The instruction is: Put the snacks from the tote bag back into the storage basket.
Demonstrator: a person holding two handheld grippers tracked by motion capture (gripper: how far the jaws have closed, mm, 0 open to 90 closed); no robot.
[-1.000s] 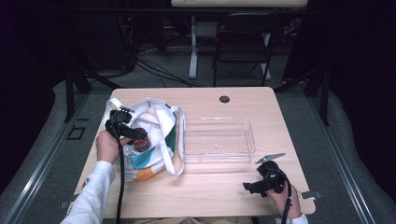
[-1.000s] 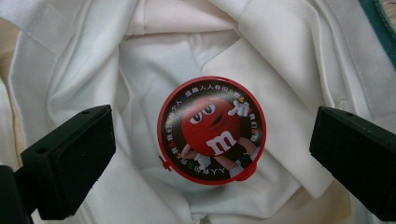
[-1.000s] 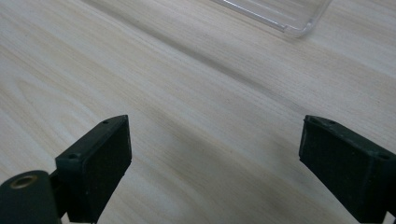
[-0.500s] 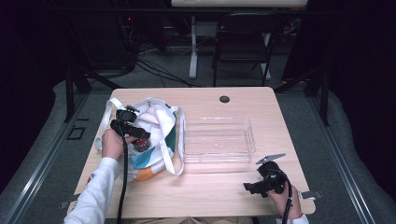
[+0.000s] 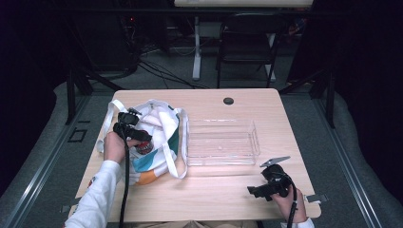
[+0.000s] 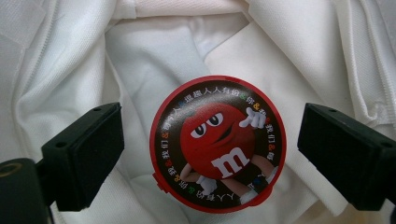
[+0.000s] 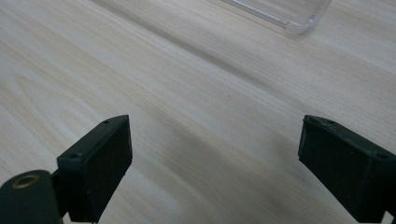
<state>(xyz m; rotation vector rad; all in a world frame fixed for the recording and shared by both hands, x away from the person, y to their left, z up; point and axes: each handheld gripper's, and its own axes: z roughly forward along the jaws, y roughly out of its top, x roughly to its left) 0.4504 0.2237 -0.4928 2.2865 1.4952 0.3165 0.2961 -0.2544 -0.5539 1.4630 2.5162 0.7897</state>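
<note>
The left gripper (image 6: 210, 154) hangs with jaws spread wide over a round red candy tin (image 6: 217, 143) inside the white bag (image 5: 157, 137) at the worktop's (image 5: 214, 199) left. The right gripper (image 7: 215, 172), jaws released, rests near-right.

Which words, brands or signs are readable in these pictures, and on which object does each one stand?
"m": white letter on the red cartoon figure printed on the round lid, inside the white bag.
A ring of Chinese characters runs around the lid's edge; too small to read surely.
No other text is readable.
</note>
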